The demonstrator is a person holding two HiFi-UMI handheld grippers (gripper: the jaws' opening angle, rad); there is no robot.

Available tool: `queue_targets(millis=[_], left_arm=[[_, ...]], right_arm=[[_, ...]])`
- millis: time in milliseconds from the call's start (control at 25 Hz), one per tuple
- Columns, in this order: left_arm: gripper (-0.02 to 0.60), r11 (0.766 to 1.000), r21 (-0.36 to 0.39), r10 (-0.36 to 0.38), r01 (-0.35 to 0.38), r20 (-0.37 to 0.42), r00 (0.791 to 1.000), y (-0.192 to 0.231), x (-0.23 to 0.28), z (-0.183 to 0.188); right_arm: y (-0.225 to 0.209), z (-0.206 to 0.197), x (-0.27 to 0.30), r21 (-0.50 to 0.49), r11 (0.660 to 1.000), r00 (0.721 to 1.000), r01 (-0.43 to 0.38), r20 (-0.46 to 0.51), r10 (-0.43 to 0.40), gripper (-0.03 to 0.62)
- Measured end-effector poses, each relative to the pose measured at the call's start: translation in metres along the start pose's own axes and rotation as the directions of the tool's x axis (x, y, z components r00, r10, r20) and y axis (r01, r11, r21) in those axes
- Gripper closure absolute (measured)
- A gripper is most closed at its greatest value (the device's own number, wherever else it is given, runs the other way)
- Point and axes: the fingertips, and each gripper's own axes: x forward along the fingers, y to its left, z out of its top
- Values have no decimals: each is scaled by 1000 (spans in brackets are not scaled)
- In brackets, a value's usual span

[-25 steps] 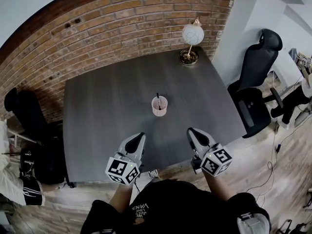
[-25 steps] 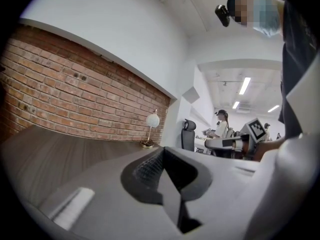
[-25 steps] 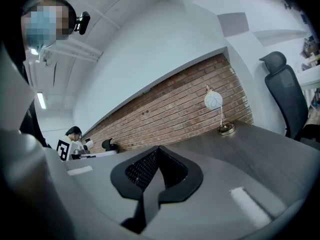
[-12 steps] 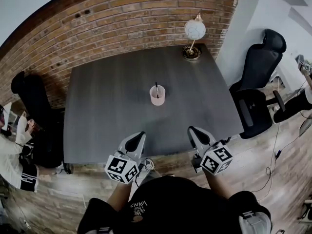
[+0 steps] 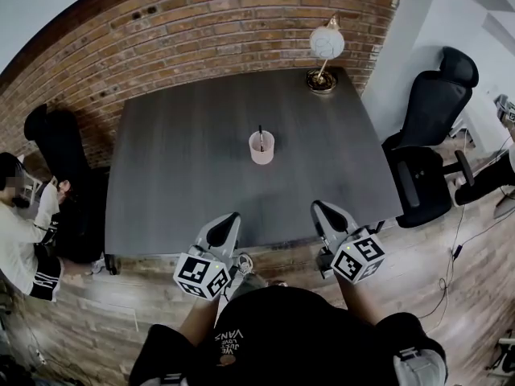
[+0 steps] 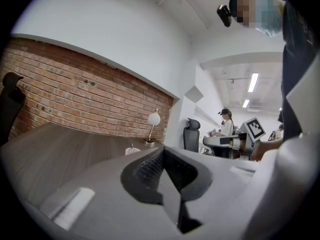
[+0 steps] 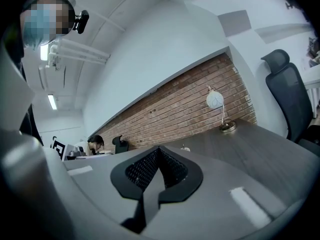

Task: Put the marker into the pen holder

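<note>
Your left gripper point(image 5: 224, 225) and right gripper point(image 5: 324, 214) both have their jaws pressed together, with nothing between them, over the near edge of the table point(image 5: 177, 175). The marker point(image 5: 260, 135) stands inside the pink pen holder point(image 5: 261, 150), well apart from both grippers.

Pale pink pen holder point(image 5: 261, 147) upright near the middle of the dark grey worktop point(image 5: 177, 175), dark marker point(image 5: 260, 133) standing inside it, tip poking above the rim

An office: a dark grey wooden table point(image 5: 193, 175) against a red brick wall point(image 5: 201, 30), beside black mesh swivel chairs point(image 5: 426, 135).
</note>
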Motion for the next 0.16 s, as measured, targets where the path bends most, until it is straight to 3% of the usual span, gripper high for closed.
queue_targets(millis=[160], left_arm=[[529, 1000, -4, 7, -7, 2, 1000, -1, -2, -1]], right_arm=[[1, 0, 2, 0, 1000, 1000, -4, -2, 4, 592]])
